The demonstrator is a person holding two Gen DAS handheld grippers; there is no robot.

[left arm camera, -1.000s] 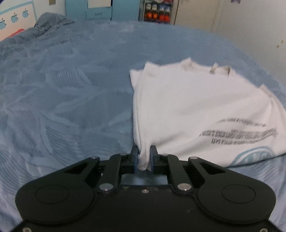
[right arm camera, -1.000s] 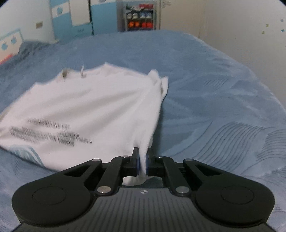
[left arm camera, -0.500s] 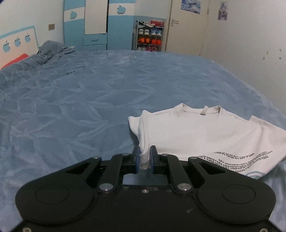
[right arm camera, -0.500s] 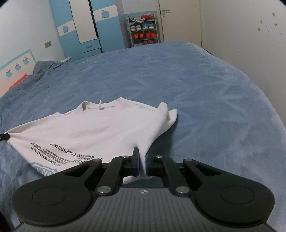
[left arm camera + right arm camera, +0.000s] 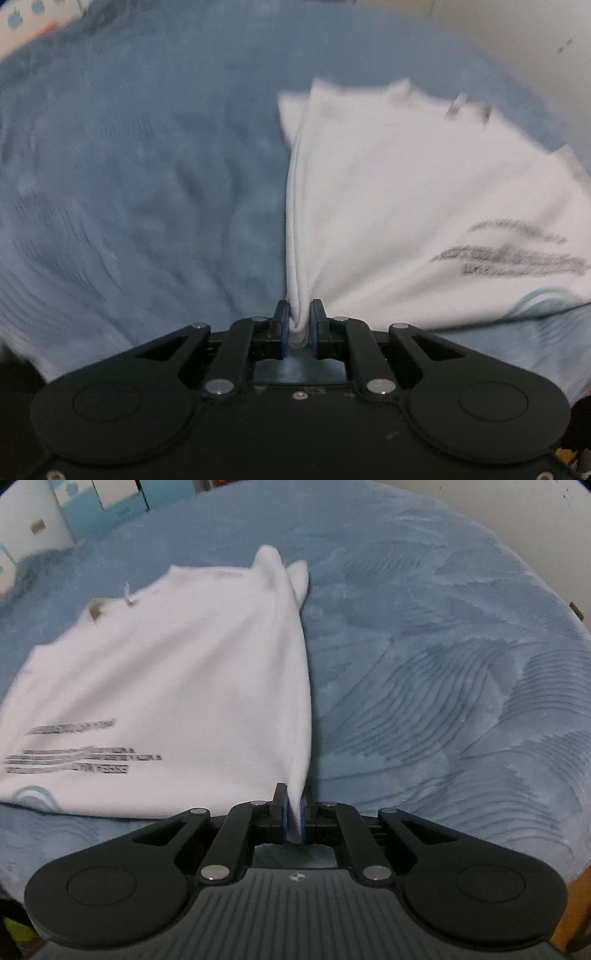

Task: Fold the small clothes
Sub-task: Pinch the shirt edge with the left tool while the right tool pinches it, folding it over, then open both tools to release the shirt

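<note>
A white T-shirt (image 5: 424,206) with dark printed lettering and a pale blue round design hangs stretched above the blue bed, neckline away from me. My left gripper (image 5: 299,325) is shut on the shirt's lower left corner, cloth bunched between its blue pads. In the right wrist view the same T-shirt (image 5: 177,686) spreads to the left, and my right gripper (image 5: 294,814) is shut on its lower right corner. The sleeve ends fold together at the far corners. The left wrist view is blurred by motion.
A blue textured bedspread (image 5: 443,672) covers the bed under and around the shirt. Blue and white wardrobe fronts (image 5: 96,506) stand beyond the bed's far edge. A pale wall (image 5: 535,33) rises at the right.
Half a second ago both views looked out across the room with the shirt low and far. Now both grippers tilt down toward the bed and the shirt fills more of each view.
</note>
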